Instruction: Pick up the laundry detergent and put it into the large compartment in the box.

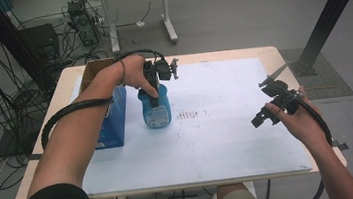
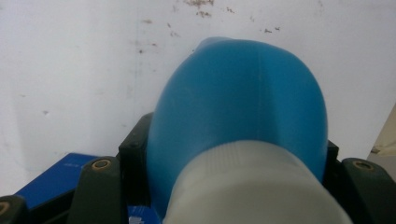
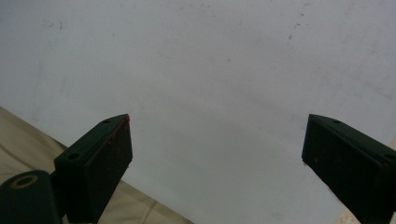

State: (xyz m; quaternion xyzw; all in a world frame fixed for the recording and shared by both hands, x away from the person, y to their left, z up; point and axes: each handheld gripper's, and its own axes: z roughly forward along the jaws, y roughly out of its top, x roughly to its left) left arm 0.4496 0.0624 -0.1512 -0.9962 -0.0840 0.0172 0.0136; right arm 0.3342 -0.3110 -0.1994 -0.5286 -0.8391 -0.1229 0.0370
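Observation:
A blue plastic bottle (image 1: 156, 111) with a white cap and a printed label stands upright on the white mat (image 1: 227, 124), left of centre. My left gripper (image 1: 153, 89) comes down on it from above and is shut on the bottle near its top. Up close in the left gripper view, the blue bottle (image 2: 238, 102) and its white cap (image 2: 254, 186) sit between the black jaws. My right gripper (image 1: 266, 104) is held above the mat's right side, open with nothing between its fingers; the same right gripper (image 3: 217, 156) shows wide apart over bare mat.
A blue carton (image 1: 116, 119) and an open cardboard box (image 1: 93, 71) stand at the mat's left edge, just beside the bottle. Small dark marks (image 1: 191, 114) stain the mat's middle. The wooden table edge (image 1: 280, 55) rims the mat. Cables and a black post lie on the floor behind.

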